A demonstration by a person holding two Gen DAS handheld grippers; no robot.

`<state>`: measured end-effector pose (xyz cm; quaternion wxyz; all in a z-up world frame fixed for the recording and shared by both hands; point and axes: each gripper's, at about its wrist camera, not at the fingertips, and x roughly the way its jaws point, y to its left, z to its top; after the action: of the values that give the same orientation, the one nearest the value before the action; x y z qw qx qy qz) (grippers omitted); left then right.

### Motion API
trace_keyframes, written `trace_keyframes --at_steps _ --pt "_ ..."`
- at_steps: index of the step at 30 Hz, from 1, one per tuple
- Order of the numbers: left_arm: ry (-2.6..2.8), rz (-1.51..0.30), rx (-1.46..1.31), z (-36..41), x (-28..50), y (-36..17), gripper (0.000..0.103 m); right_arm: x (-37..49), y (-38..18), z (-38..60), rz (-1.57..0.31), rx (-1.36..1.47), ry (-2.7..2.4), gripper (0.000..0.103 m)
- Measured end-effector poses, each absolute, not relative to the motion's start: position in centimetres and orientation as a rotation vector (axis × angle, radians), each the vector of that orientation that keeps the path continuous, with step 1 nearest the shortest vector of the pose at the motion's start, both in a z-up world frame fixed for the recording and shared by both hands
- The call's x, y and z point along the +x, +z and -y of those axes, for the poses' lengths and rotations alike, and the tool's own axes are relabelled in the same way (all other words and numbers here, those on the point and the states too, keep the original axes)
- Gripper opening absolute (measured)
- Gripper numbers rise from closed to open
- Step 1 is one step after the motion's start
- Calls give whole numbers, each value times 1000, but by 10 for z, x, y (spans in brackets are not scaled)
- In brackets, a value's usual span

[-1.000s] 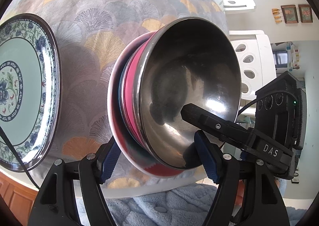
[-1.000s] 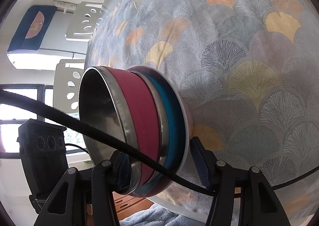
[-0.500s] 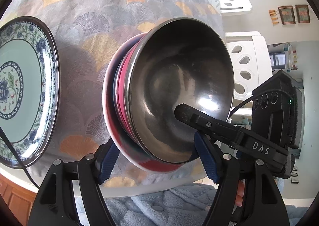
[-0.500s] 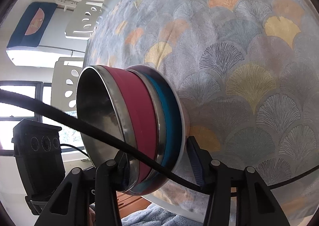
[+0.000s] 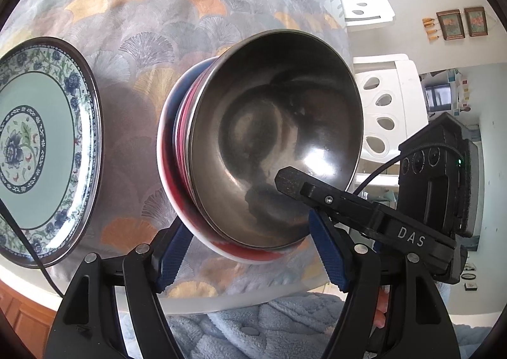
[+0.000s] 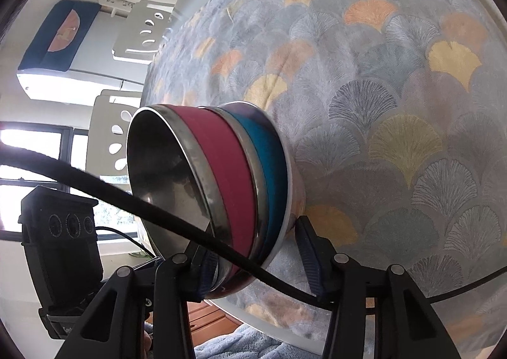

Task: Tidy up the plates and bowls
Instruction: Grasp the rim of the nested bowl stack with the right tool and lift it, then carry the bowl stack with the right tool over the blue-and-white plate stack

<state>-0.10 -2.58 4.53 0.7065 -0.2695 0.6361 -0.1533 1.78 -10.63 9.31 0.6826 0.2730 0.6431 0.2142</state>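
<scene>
The stack of bowls [image 5: 272,143] sits near the table's front edge: a shiny metal bowl with a red band [image 6: 218,169] on top, a blue one [image 6: 269,166] under it, a white one at the bottom. The right gripper [image 6: 256,261] pinches the stack's rim, one finger inside. The left gripper [image 5: 250,254] stands half open around the stack, not squeezing. White letters "DAS" [image 5: 410,236] show at 4 o'clock. A flowered plate [image 5: 41,150] lies at 9 o'clock. The fan-patterned tablecloth [image 6: 396,105] covers the table; white chairs [image 5: 385,112] stand behind.

Nested bowls [image 5: 272,143] upright; floral plate [image 5: 41,147] beside
</scene>
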Motion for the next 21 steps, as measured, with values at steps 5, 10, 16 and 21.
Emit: trace_keyframes --at_steps 5,10,16,21 --pt "-341 -1451 -635 23 -1 33 73 20 79 104 -1492 656 465 47" --pt "-323 -1466 -690 13 4 19 73 24 71 104 -1488 687 433 56" --pt "-303 -1422 -759 2 14 16 73 27 69 106 -1431 722 404 57" --pt "-316 -1407 -778 1 15 19 73 23 71 114 -1395 765 420 49"
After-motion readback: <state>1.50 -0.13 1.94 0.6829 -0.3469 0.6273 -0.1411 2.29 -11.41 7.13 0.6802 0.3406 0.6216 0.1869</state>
